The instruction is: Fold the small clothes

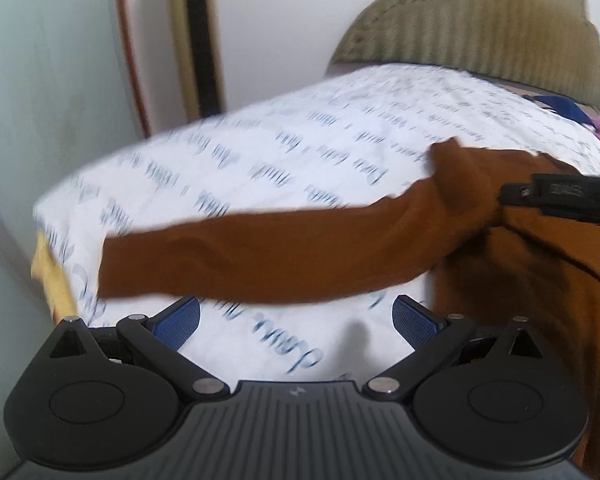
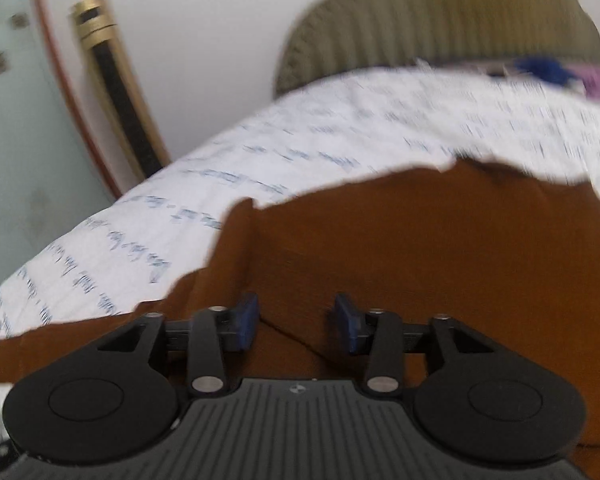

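Both grippers were open and held nothing: the left gripper [image 1: 296,322] hung over bare bedsheet [image 1: 260,152] just short of the sleeve [image 1: 260,260], the right gripper [image 2: 296,322] over the brown shirt [image 2: 420,260]. Released loose near the bed's front edge, the sleeve could have slipped and undone the fold.

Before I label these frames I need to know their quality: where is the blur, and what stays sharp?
Left wrist view: the printed sheet and brown garment are smeared sideways, while the left tongs stay crisp; straight edges bow from the fisheye. Right wrist view: the sheet streaks, mostly to the right, the garment's edge is soft, and the right tongs are sharp. No glare in either.
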`<state>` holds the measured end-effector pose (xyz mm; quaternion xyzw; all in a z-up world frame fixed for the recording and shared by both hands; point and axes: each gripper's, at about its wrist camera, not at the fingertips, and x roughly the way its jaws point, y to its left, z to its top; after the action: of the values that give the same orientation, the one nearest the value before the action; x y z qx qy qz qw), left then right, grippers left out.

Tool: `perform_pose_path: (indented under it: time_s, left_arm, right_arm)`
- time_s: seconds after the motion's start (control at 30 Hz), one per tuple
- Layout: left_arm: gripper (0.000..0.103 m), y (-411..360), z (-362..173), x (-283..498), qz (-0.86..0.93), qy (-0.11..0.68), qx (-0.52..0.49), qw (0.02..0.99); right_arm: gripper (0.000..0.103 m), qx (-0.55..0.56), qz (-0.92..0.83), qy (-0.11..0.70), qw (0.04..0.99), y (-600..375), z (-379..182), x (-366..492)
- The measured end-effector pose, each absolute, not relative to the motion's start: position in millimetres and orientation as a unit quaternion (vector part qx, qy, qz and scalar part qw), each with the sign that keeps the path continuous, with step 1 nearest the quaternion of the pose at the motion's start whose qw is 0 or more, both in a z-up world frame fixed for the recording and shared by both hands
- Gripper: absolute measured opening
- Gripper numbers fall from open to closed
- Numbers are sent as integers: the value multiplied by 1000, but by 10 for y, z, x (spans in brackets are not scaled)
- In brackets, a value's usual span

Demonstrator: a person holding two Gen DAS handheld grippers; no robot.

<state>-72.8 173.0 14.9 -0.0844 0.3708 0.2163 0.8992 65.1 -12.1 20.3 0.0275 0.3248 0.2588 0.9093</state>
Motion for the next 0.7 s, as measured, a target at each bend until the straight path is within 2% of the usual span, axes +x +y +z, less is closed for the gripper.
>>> perform_pose_path:
  time_s: [0.03,0.13,0.23,0.43,0.6,0.67,0.7]
  left_arm:
    - [103,1849,137,-750,217,377,-116,893]
    - [103,2304,92,-877,215,359,-269,868]
    - [103,2734,-2,-1024,202,316,-422,825]
    - [103,3179,-158,-1068,164,269,-565,762]
    - [102,3388,-338,-1117,168,238,-631,719]
    - [92,3404,-311,-1123,180,231,-625,724]
    - [73,3421,-268,-1150,192,231,-608,735]
  right_arm:
    - [64,15,266,315,911,-79,226,588]
    - [64,-20,285,295,912,39,293,437]
    - [70,-46,295,279,913,114,350,317]
    - [76,-71,301,260,915,183,385,179]
    - [79,-66,297,260,916,166,382,158]
    - [81,-65,295,261,917,154,373,146]
    - [82,-64,295,262,917,146,371,145]
